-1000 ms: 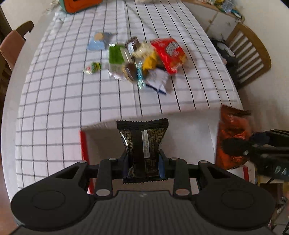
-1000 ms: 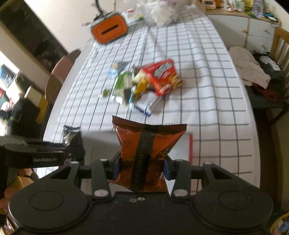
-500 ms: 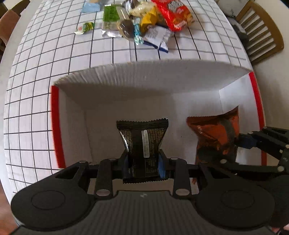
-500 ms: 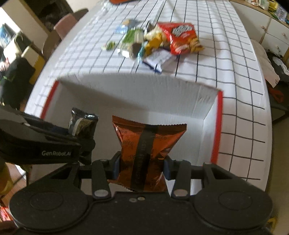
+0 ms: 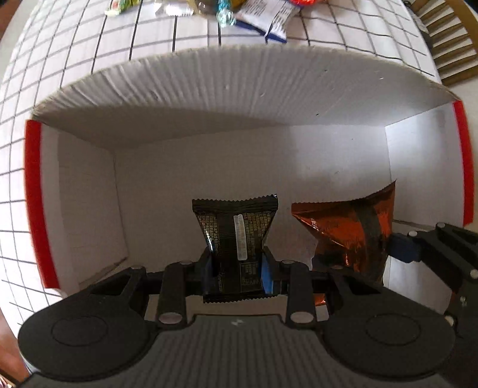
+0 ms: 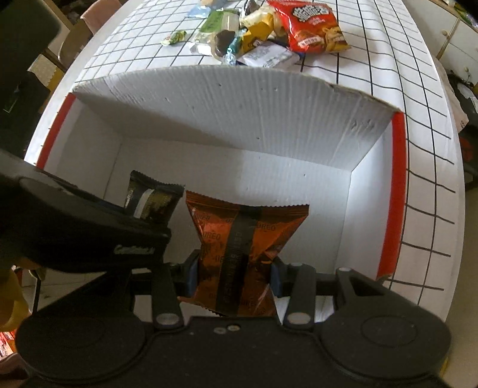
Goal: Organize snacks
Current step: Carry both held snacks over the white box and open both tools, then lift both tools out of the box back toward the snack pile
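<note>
My left gripper (image 5: 237, 268) is shut on a black snack packet (image 5: 236, 229) and holds it down inside a white cardboard box (image 5: 209, 89) with red side edges. My right gripper (image 6: 234, 277) is shut on an orange Oreo packet (image 6: 239, 238) and holds it inside the same box (image 6: 239, 98), just right of the black packet (image 6: 152, 203). The orange packet (image 5: 349, 232) also shows at the right of the left wrist view. A pile of snacks (image 6: 260, 38) lies on the table beyond the box.
The box stands on a white tablecloth with a black grid (image 6: 388, 59). A red snack bag (image 6: 313, 27) tops the pile. A wooden chair (image 5: 448, 38) stands at the right of the table. Another chair (image 6: 74, 38) is at the far left.
Both grippers have moved forward and down, from above the box's near side to deep inside it, each still holding its packet. The box now fills both views.
</note>
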`<control>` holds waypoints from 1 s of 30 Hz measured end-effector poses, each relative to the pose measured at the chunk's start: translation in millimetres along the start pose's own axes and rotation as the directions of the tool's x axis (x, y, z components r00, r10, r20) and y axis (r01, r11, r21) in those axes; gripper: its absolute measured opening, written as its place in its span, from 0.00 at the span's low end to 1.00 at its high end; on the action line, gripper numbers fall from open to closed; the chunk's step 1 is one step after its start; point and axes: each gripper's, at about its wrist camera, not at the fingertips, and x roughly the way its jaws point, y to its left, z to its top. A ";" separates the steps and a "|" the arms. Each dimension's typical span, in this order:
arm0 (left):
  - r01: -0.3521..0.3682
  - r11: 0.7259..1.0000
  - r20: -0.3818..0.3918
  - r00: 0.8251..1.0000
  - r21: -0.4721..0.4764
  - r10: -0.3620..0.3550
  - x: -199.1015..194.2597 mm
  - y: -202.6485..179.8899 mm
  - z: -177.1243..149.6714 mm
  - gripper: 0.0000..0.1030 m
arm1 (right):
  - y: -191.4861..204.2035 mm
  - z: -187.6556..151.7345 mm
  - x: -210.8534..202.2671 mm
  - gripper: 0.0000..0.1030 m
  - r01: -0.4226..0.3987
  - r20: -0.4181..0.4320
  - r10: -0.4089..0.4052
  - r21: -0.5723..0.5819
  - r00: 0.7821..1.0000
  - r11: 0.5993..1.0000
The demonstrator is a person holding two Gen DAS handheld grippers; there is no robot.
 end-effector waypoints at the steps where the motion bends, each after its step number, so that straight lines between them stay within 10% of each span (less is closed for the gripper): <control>1: 0.000 1.000 -0.003 1.000 -0.002 0.000 1.7 0.0 0.4 0.30 | 0.2 1.1 1.3 0.42 0.002 -0.007 -0.002 0.001 1.000 1.000; 30: 0.018 0.999 0.195 0.980 0.043 -0.026 -72.4 9.2 -22.1 0.52 | -16.5 3.3 -65.0 0.57 -0.107 0.113 0.100 0.051 0.989 0.993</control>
